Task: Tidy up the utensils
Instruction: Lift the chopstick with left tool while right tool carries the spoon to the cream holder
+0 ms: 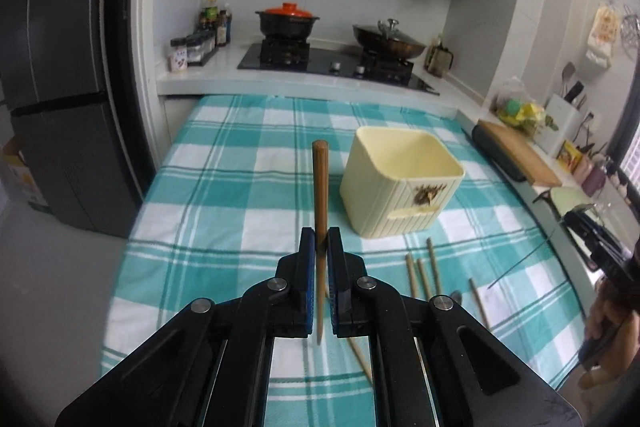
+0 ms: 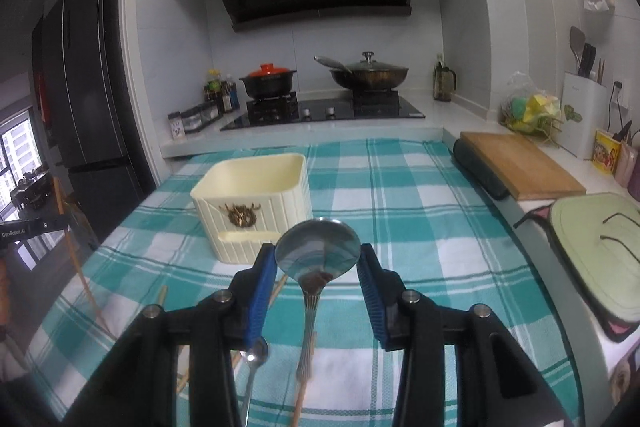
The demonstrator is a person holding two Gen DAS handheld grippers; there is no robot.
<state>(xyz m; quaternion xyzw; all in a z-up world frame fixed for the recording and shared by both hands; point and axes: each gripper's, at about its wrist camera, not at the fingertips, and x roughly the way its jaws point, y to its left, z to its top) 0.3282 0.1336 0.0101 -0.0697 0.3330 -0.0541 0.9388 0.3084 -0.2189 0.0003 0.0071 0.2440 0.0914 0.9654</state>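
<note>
Both grippers carry a utensil, and the cream utensil holder [image 1: 400, 183] standing on the checked tablecloth [image 1: 224, 163] toward its far edge looks empty as far as its open mouth shows, so the sorting seems barely begun. The left gripper [image 1: 320, 239] has its blue pads pinched tight on a wooden chopstick [image 1: 320, 195], which stands nearly upright between them with its thick end up, lifted clear of the cloth. The right gripper [image 2: 318, 259] holds its fingers at a middling width on either rim of a steel spoon [image 2: 318, 255], gripping it by the bowl while the handle hangs down toward the cloth. Still lying on the cloth along its near edge are several more chopsticks [image 1: 424, 275] beside the holder's near right corner, and a second, smaller spoon [image 2: 254, 367] under the right gripper. By my reading, the two held pieces have yet to be dropped into the holder, and after them every loose piece on the cloth remains to be collected.
</note>
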